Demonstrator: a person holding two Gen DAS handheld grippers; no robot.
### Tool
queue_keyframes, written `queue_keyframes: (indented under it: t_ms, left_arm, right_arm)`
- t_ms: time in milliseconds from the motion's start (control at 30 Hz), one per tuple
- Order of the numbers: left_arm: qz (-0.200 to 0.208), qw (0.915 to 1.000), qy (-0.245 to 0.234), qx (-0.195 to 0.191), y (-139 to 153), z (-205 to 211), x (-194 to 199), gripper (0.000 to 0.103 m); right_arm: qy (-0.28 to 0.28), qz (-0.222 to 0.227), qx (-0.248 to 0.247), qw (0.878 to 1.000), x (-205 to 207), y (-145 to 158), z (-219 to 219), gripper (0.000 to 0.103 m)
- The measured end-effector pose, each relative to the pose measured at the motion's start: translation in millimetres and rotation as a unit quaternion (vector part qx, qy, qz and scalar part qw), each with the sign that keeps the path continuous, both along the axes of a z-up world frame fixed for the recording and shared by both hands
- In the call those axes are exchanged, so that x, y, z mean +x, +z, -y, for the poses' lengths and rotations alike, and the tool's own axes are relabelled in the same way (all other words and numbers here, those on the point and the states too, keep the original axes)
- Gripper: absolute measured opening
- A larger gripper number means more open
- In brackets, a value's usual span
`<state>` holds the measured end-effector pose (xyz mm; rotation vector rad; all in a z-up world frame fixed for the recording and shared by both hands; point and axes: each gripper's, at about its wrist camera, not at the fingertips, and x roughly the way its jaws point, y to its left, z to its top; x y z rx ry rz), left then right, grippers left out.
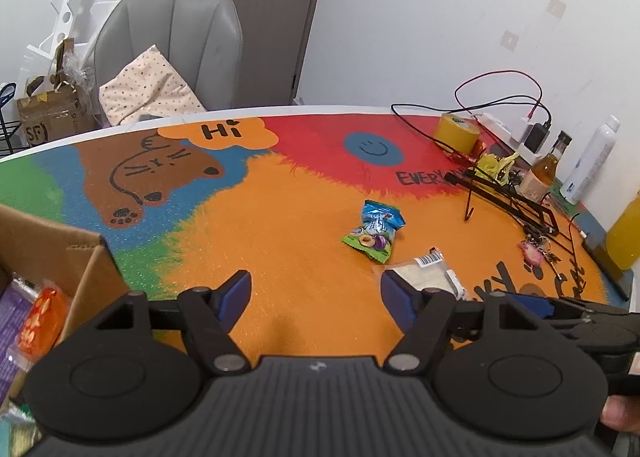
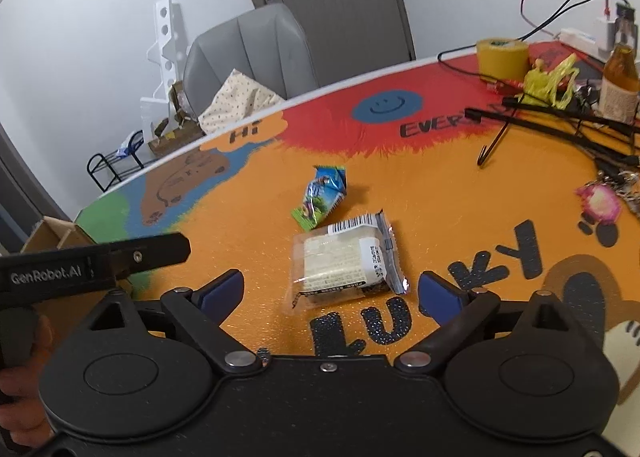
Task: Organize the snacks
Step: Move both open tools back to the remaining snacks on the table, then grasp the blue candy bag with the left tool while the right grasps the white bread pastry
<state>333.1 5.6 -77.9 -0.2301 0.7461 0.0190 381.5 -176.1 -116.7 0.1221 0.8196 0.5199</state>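
A blue and green snack packet point(image 1: 375, 230) lies on the orange part of the table mat, also in the right wrist view point(image 2: 322, 196). A clear wrapped pale cake point(image 2: 346, 261) lies just in front of my open, empty right gripper point(image 2: 334, 289); it also shows in the left wrist view point(image 1: 426, 273). My left gripper point(image 1: 316, 291) is open and empty above the mat, left of the cake. A cardboard box point(image 1: 86, 269) at the left holds several snacks, among them an orange packet point(image 1: 42, 321).
At the right stand a roll of yellow tape point(image 1: 456, 132), cables, a black wire rack point(image 1: 508, 197), bottles point(image 1: 546, 173) and keys point(image 1: 536, 249). A grey chair point(image 1: 172, 49) with a cushion stands behind the table edge. The left gripper body point(image 2: 96, 263) is at the right view's left.
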Motion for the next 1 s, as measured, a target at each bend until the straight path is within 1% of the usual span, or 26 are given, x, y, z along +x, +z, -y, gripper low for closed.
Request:
queue_keyframes:
  t_ms: [67, 133, 200, 233, 300, 333, 367, 400, 567, 1000]
  left_arm:
    - [-0.003, 1.0, 0.002, 0.002, -3, 0, 5, 0.07]
    - [-0.006, 1.0, 0.004, 0.0, -7, -1, 9, 0.067]
    - [-0.012, 0.9999, 0.005, -0.005, -13, -3, 13, 0.064]
    - [-0.015, 0.9998, 0.006, -0.007, -15, -4, 15, 0.062]
    - [-0.019, 0.9997, 0.009, -0.014, -19, -6, 18, 0.062]
    - [-0.02, 0.9996, 0.011, -0.019, -20, -8, 20, 0.062]
    - [-0.019, 0.9995, 0.013, -0.022, -21, -9, 22, 0.062]
    - [-0.019, 0.9995, 0.013, -0.023, -22, -9, 25, 0.062]
    - [-0.02, 0.9995, 0.005, -0.024, -25, -2, 36, 0.062]
    - [-0.014, 0.9997, -0.02, -0.003, -32, 32, 63, 0.063]
  right_arm:
    - [0.003, -0.003, -0.003, 1.0, 3, -5, -3, 0.094]
    - [0.004, -0.003, -0.01, 1.0, 7, -10, -8, 0.094]
    - [0.006, -0.004, -0.017, 1.0, 10, -14, -12, 0.091]
    - [0.006, -0.005, -0.021, 1.0, 12, -16, -14, 0.086]
    - [0.006, 0.01, -0.034, 0.999, 12, -17, -18, 0.076]
    - [0.005, 0.018, -0.044, 0.999, 12, -16, -19, 0.067]
    - [0.009, 0.018, -0.04, 0.999, 13, -16, -18, 0.06]
    - [0.01, 0.017, -0.033, 0.999, 14, -16, -15, 0.058]
    - [0.001, 0.019, -0.024, 1.0, 16, -15, -4, 0.051]
    - [-0.047, 0.021, -0.017, 0.999, 21, -14, 34, 0.048]
